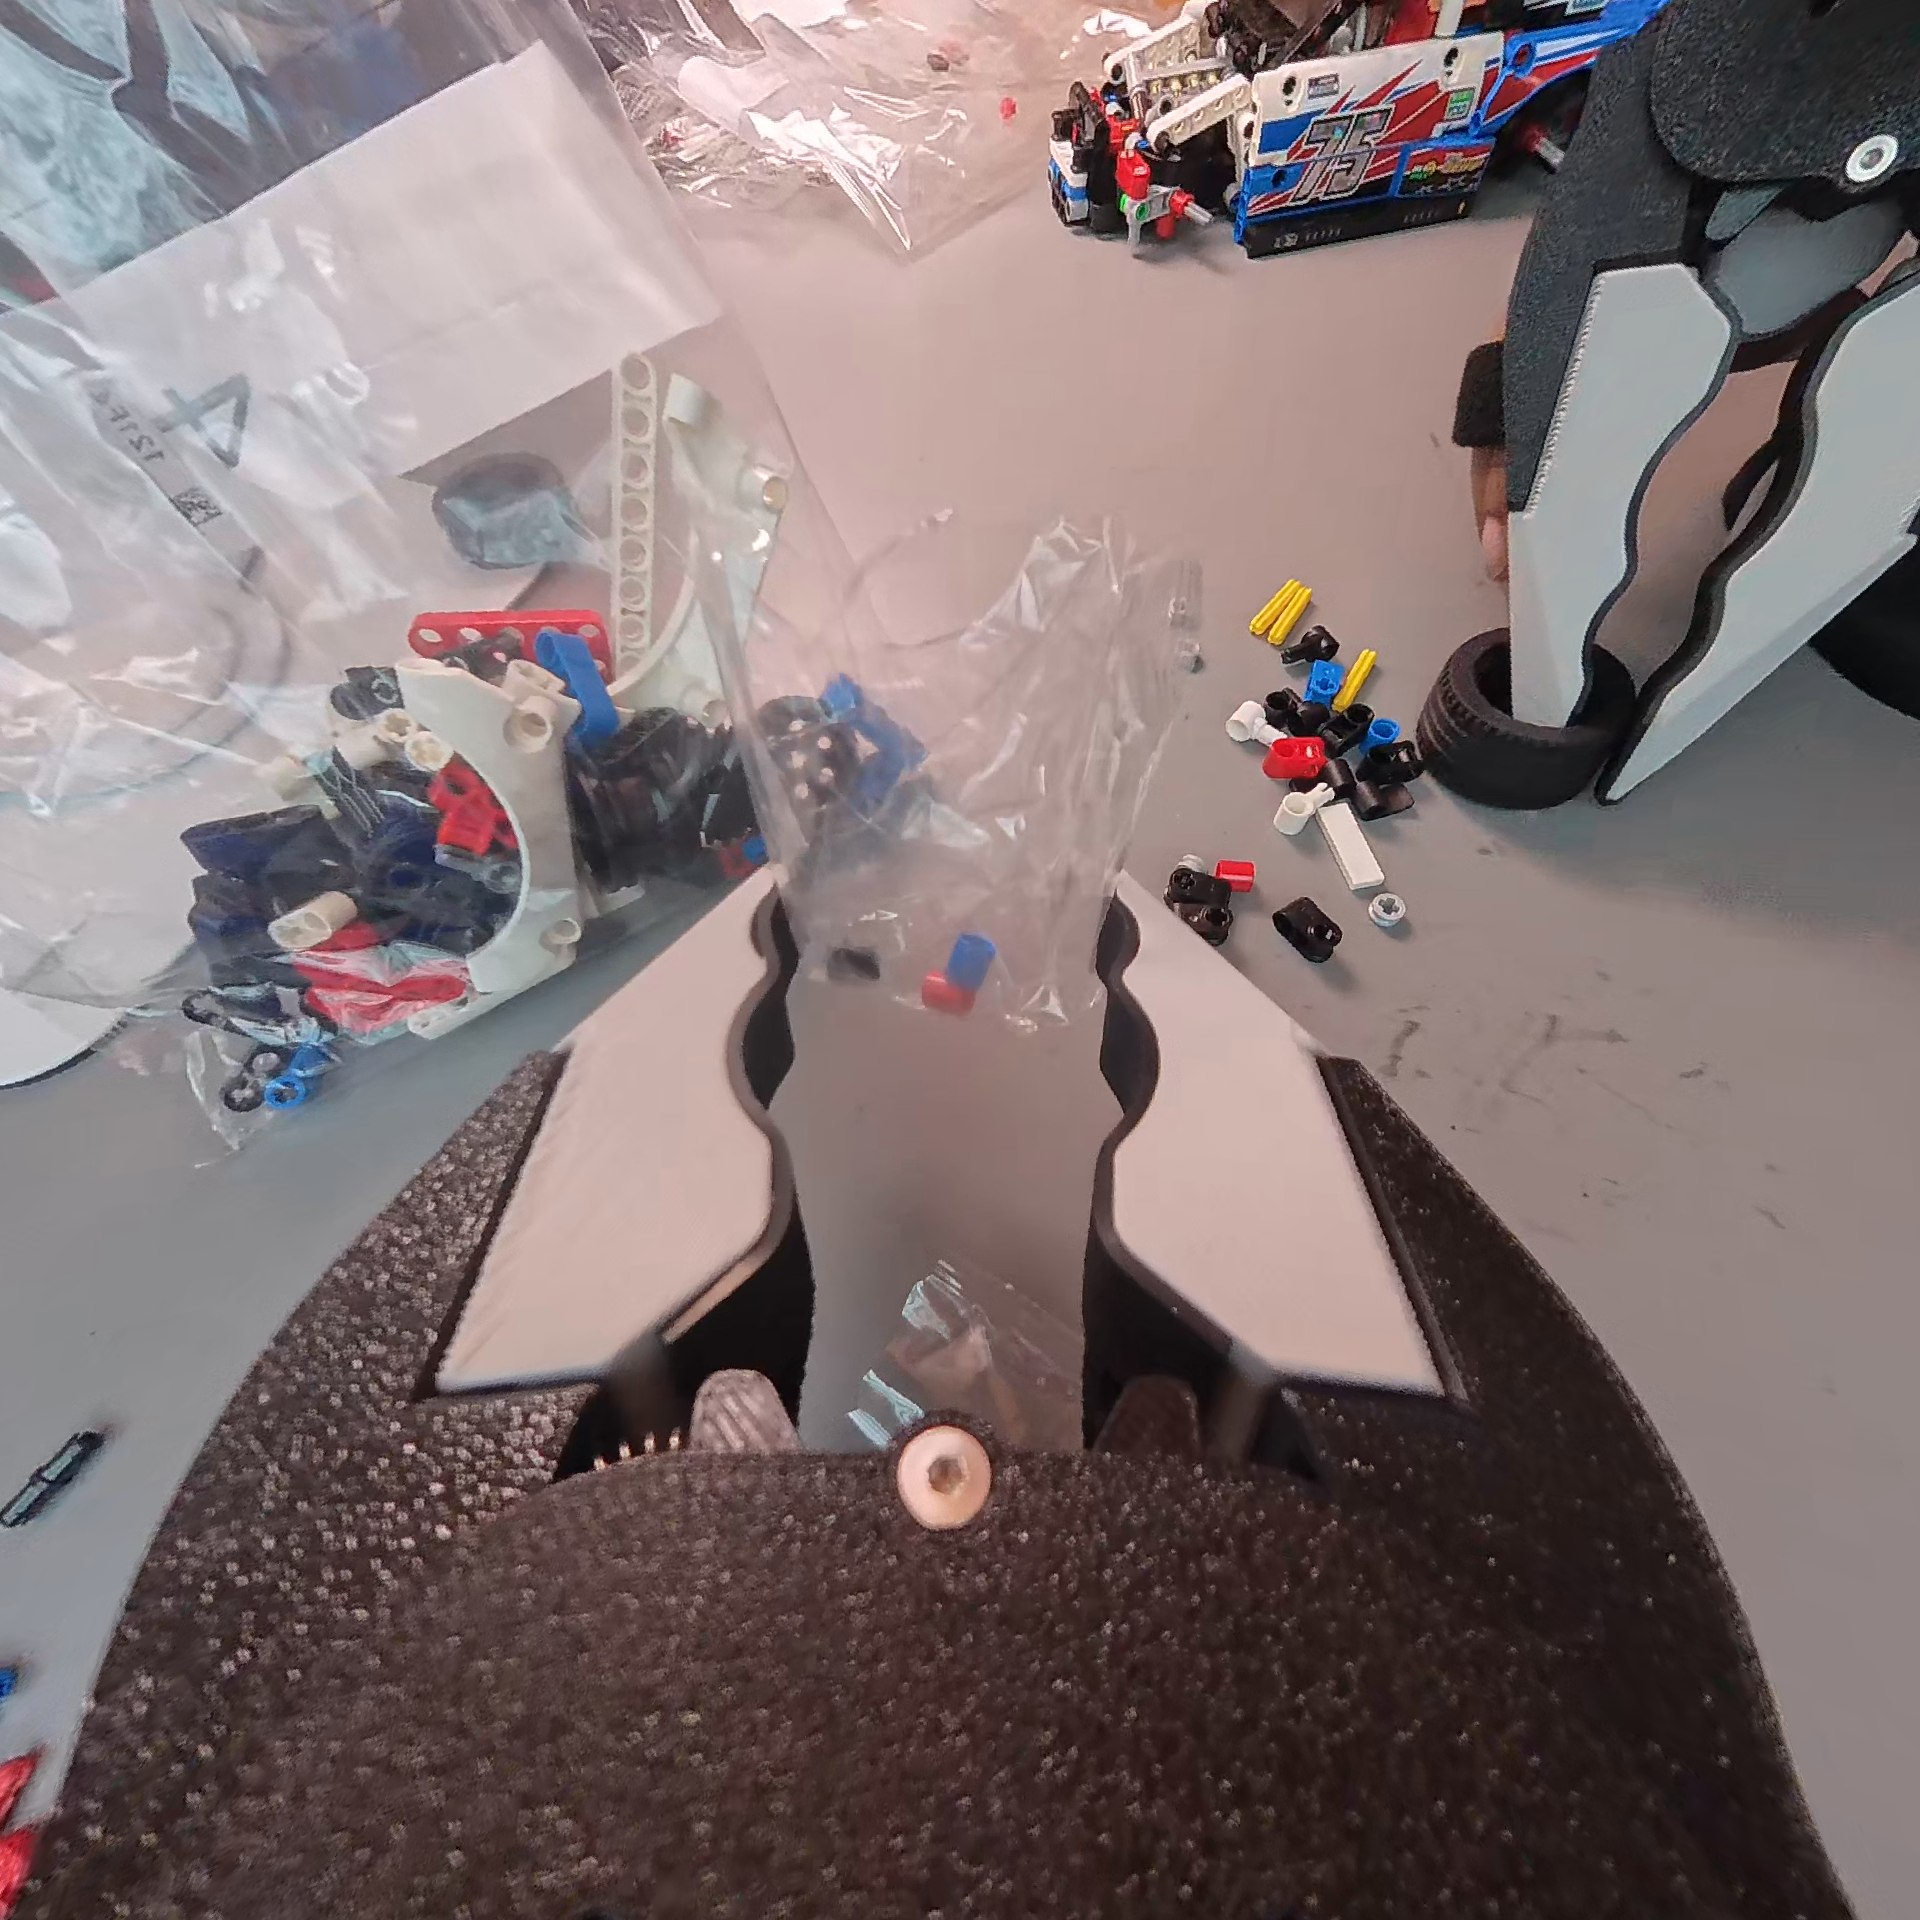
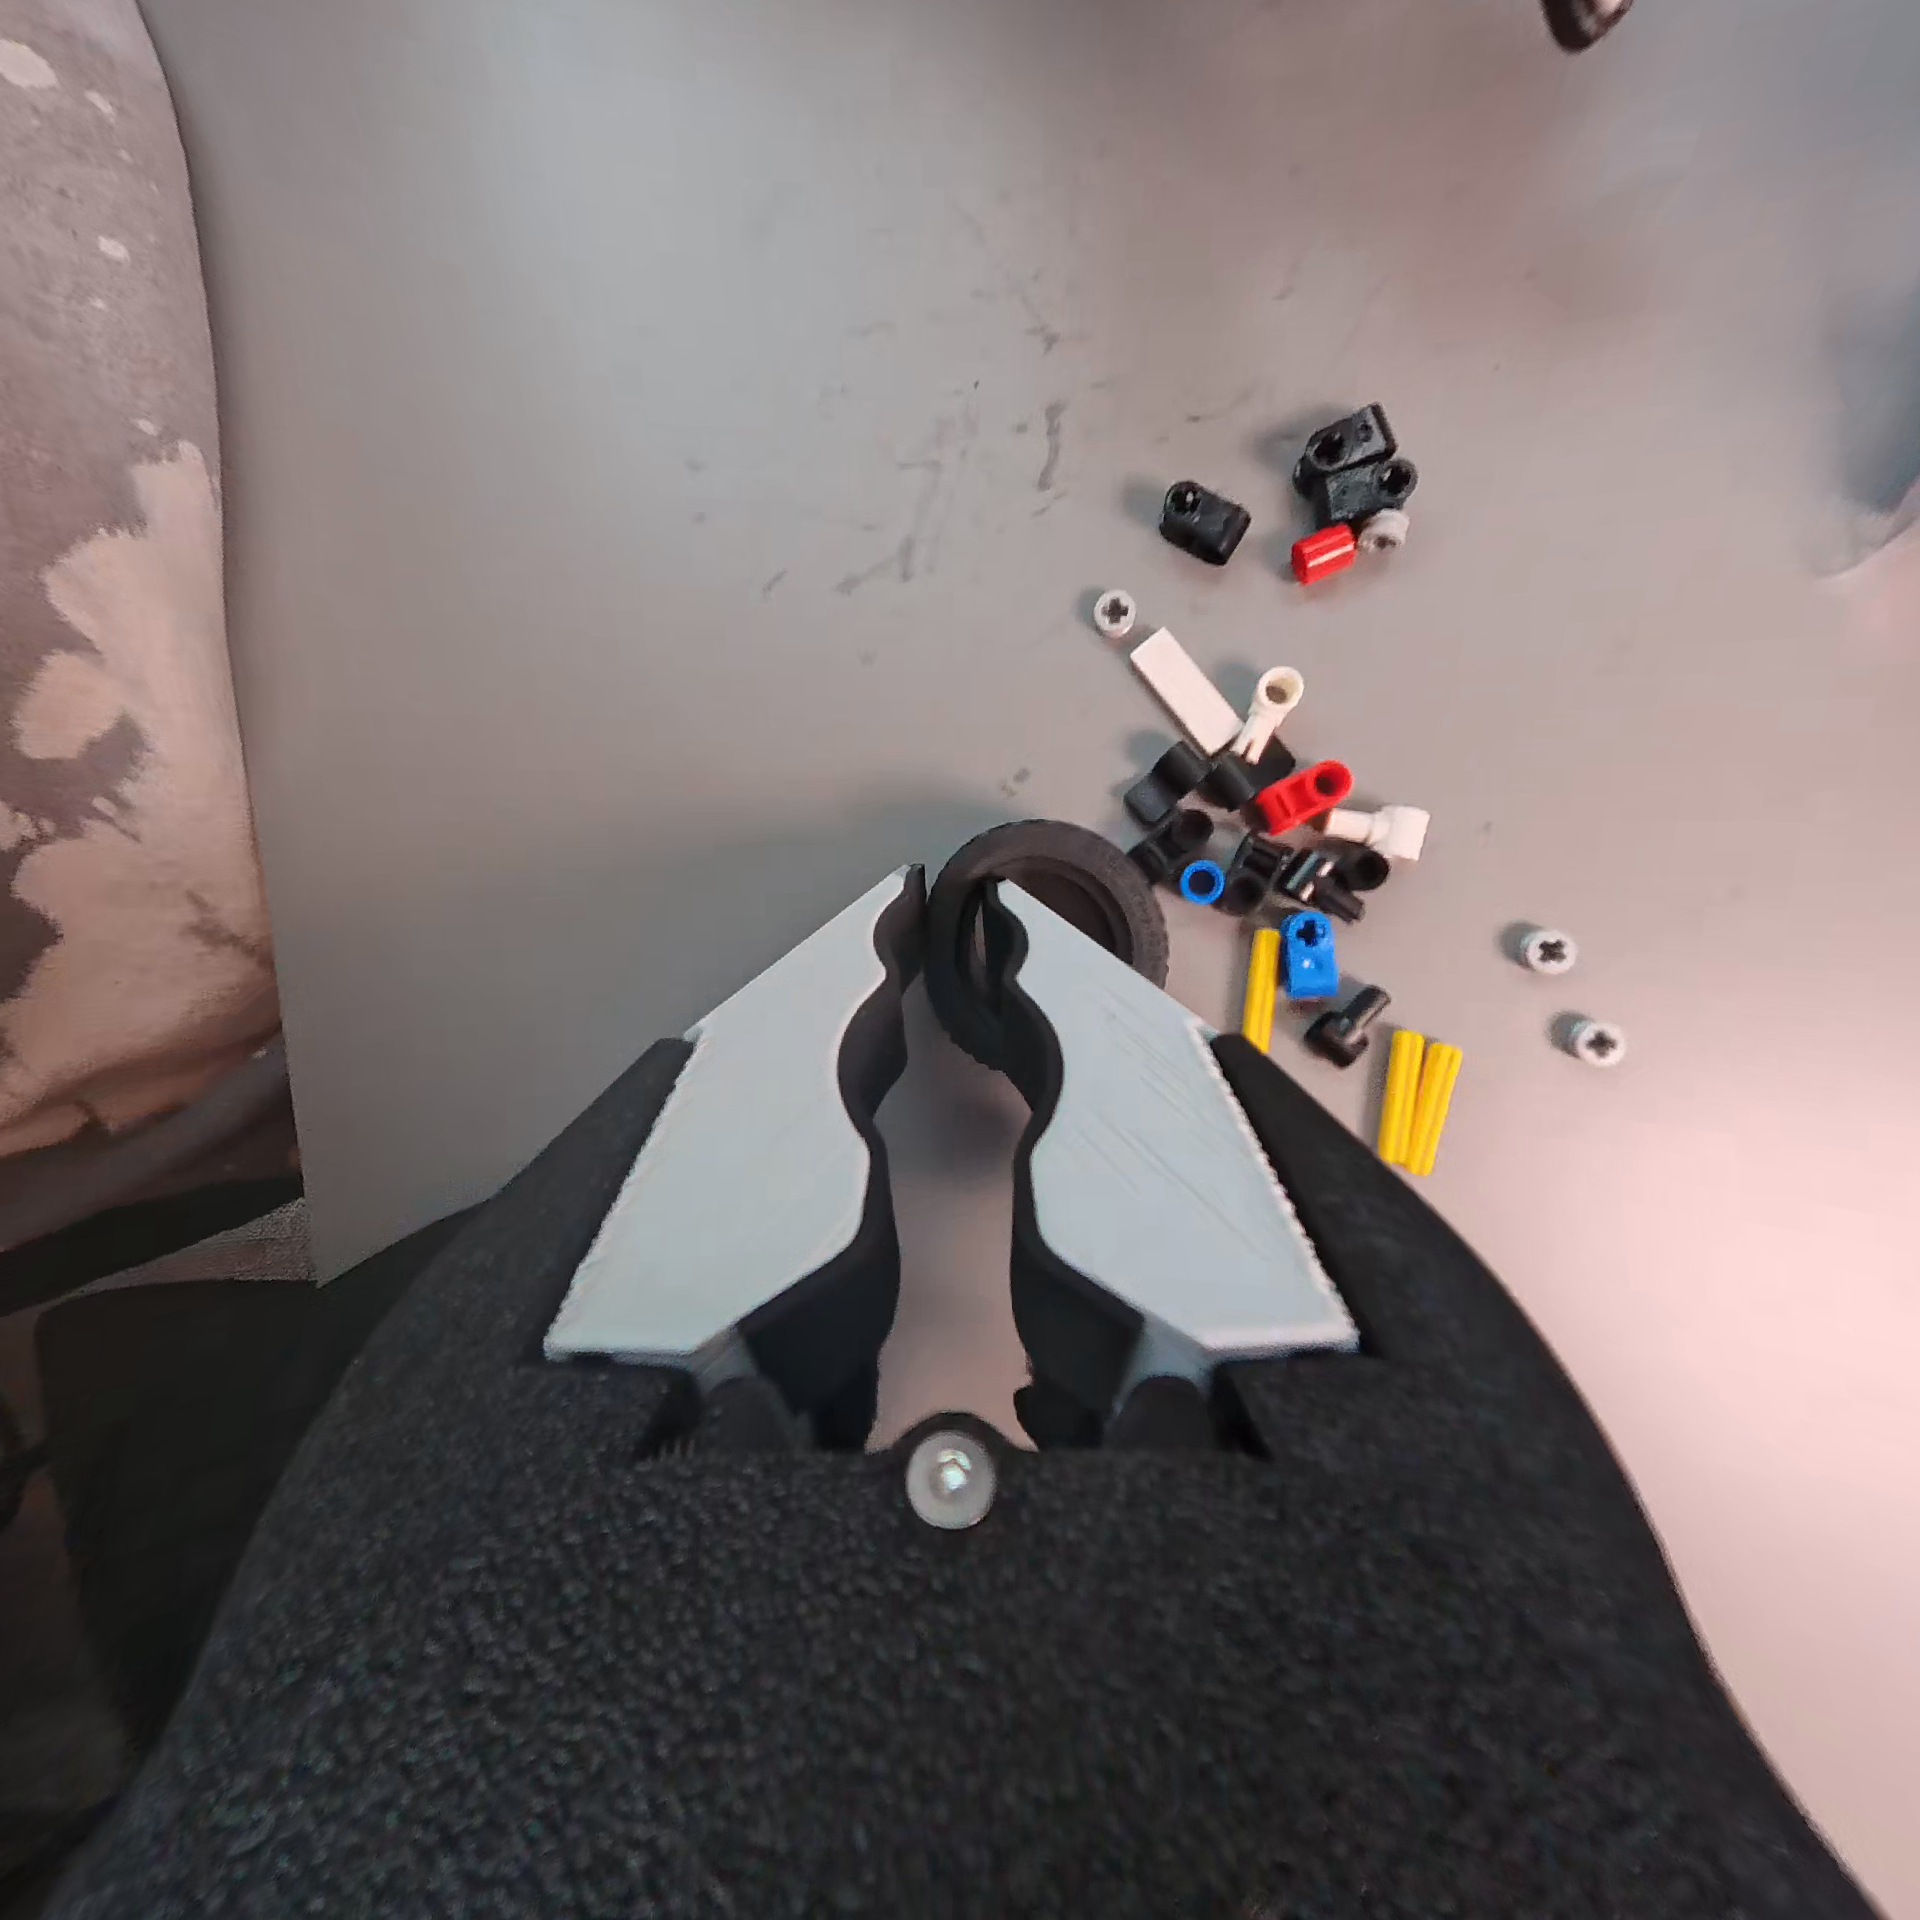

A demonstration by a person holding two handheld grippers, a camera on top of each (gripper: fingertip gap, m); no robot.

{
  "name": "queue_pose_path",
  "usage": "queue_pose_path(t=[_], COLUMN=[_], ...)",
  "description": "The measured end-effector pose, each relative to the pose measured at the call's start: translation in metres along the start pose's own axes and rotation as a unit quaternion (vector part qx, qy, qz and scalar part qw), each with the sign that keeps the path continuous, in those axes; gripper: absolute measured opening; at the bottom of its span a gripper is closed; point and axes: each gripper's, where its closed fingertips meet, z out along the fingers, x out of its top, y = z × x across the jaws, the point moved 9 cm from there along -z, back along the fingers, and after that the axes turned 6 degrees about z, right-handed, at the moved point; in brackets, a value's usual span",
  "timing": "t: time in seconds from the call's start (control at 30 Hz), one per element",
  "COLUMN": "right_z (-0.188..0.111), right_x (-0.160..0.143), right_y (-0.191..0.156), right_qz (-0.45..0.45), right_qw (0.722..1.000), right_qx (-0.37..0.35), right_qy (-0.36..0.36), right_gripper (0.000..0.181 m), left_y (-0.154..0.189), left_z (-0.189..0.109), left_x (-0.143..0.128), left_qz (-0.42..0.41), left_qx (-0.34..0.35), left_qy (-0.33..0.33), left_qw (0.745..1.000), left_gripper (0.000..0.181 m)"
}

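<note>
My left gripper point(image 1: 945, 914) is open, just above the grey table point(image 1: 1558, 1195). A small clear plastic bag point(image 1: 966, 748) stands between its fingertips, with a red piece point(image 1: 943, 992) and a blue piece point(image 1: 971, 956) at the bottom. My right gripper point(image 2: 961, 904) is shut on the wall of a small black tyre point(image 2: 1101, 883), one finger inside the ring and one outside. It also shows in the left wrist view point(image 1: 1579, 748) at the right, on the tyre point(image 1: 1496, 758). A scatter of small loose pieces point(image 2: 1268, 831) lies just right of the tyre.
A large clear bag of mixed parts point(image 1: 416, 810) lies left of the left gripper. A built model race car point(image 1: 1320, 135) and crumpled clear bags point(image 1: 831, 114) sit at the back. The table edge point(image 2: 291, 935) runs along the left in the right wrist view. Measured from the fingertips, the built model race car point(image 1: 1320, 135) is 30 cm or so from the right gripper and 35 cm from the left.
</note>
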Motion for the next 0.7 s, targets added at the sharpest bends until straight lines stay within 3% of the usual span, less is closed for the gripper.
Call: queue_pose_path(t=[0.1,0.2,0.37,0.43,0.53,0.7], right_z=[-0.001,-0.020,-0.052,-0.051,-0.036,-0.021], right_x=[0.010,0.017,0.000,-0.018,-0.031,-0.010], right_y=[0.001,0.005,0.040,0.059,0.067,0.050], right_qz=[-0.010,-0.009,0.065,0.093,0.107,0.080], right_qw=[1.000,0.998,0.989,0.984,0.983,0.991], right_qx=[0.009,-0.005,-0.104,-0.145,-0.148,-0.105], right_qy=[0.020,0.057,0.086,0.043,-0.004,0.009], right_gripper=[0.008,0.008,0.008,0.008,0.008,0.008], left_y=[0.000,0.000,0.000,0.001,0.001,0.000], left_z=[0.000,0.000,0.000,0.001,0.001,0.000], left_x=[0.000,0.000,0.000,0.000,0.000,0.000], left_qz=[0.002,0.001,0.001,0.002,0.004,0.000], left_qx=[0.000,-0.001,-0.002,-0.002,-0.001,-0.001], left_qy=[-0.001,-0.001,-0.001,-0.002,-0.002,-0.001], left_qw=[1.000,1.000,1.000,1.000,1.000,1.000], left_gripper=[0.057,0.057,0.057,0.057,0.057,0.057])
